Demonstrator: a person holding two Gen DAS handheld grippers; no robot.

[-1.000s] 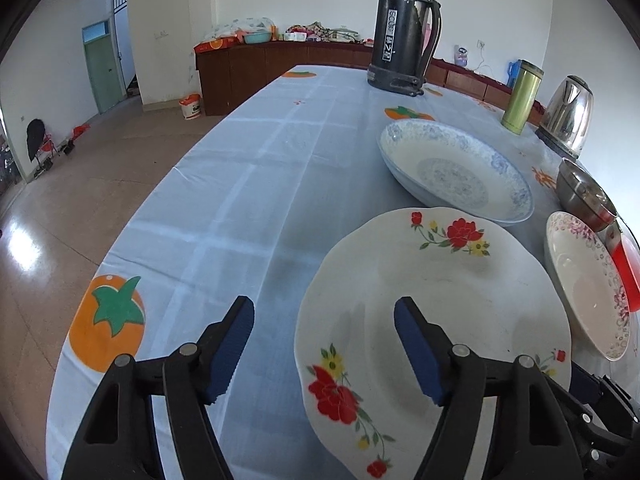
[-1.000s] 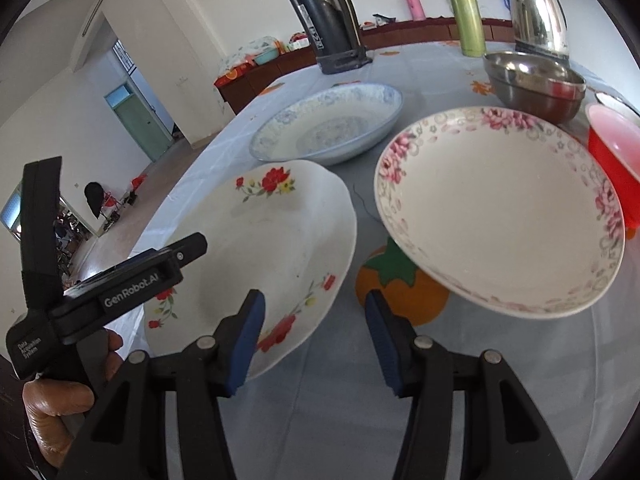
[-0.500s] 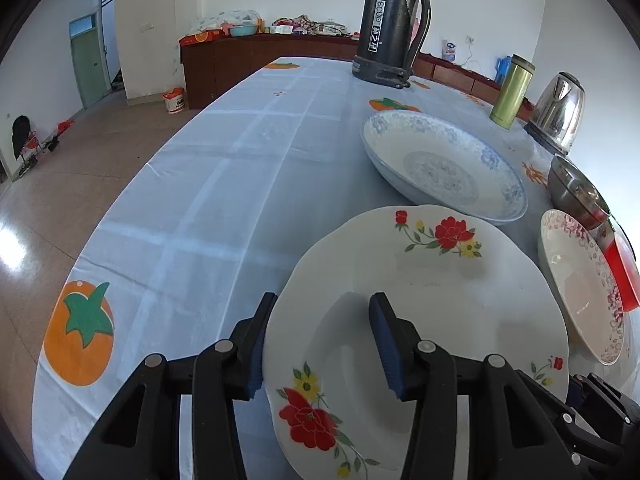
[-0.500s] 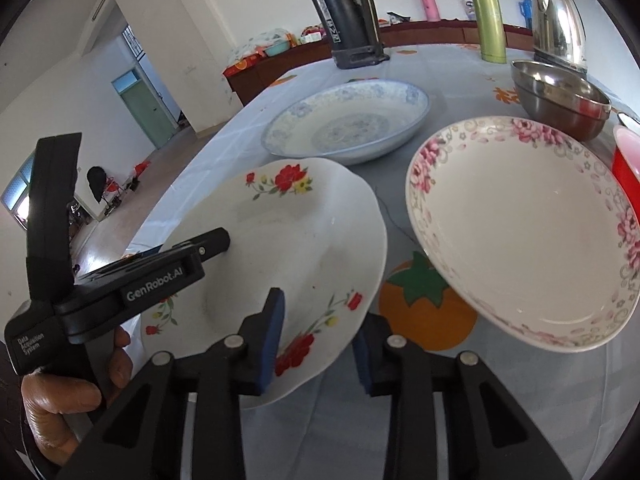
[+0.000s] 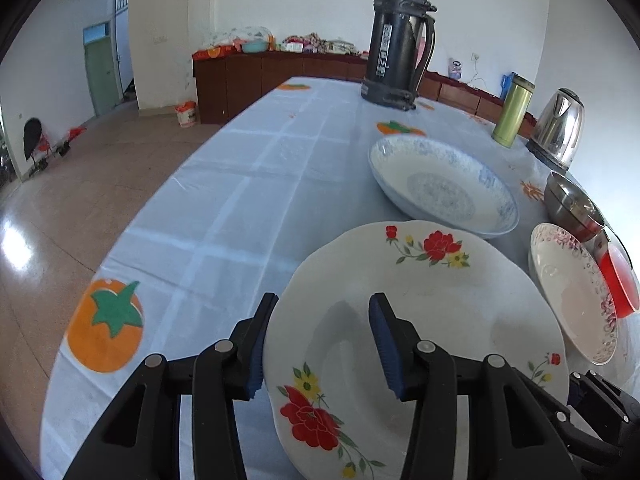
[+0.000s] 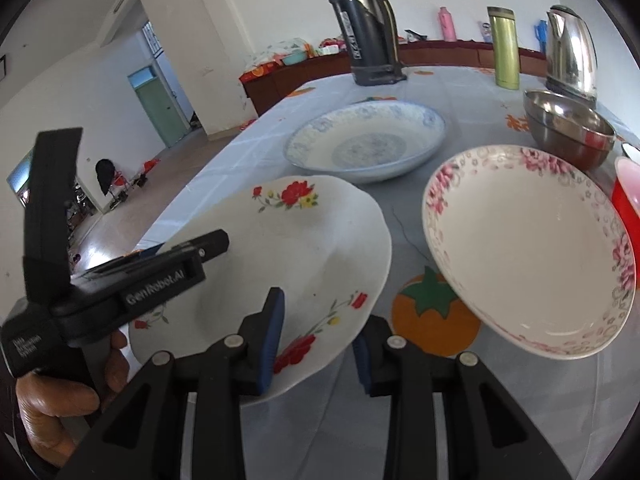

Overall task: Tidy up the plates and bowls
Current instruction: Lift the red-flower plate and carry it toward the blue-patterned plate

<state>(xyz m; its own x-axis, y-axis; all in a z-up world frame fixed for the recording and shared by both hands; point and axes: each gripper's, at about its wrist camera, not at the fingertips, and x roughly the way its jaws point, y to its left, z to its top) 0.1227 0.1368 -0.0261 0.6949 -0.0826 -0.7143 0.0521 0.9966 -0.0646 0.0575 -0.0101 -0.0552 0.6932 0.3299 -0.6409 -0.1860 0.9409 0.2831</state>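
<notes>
1. Left tongs have just been closing and now sit partly closed across the near-left rim of the red-flowered plate, one pad outside the edge and one on the inner face, gripping it; a person's hand holds their handle.
2. Right tongs have just been closing too and are narrower; one pad lies on the plate's upper face and the other is tucked under its near-right rim, so they clamp the same plate.
3. Edges: the red-flowered plate is at the near end of the counter, close to its left edge, with the tiled floor beyond that edge.
4. Open room: bare blue cloth runs to the left of the plate and far up the counter's left half; the right side is crowded.
5. Neighbours: the blue-patterned deep plate lies just beyond the held plate; the pink-flowered deep plate is near on the right, with a gap showing an orange fruit print between them.
6. Count: three patterned plates; one steel bowl; one red bowl at the right edge, partly cut off.
7. Far end: one dark thermos jug, one green tumbler, one steel kettle, all upright.
</notes>
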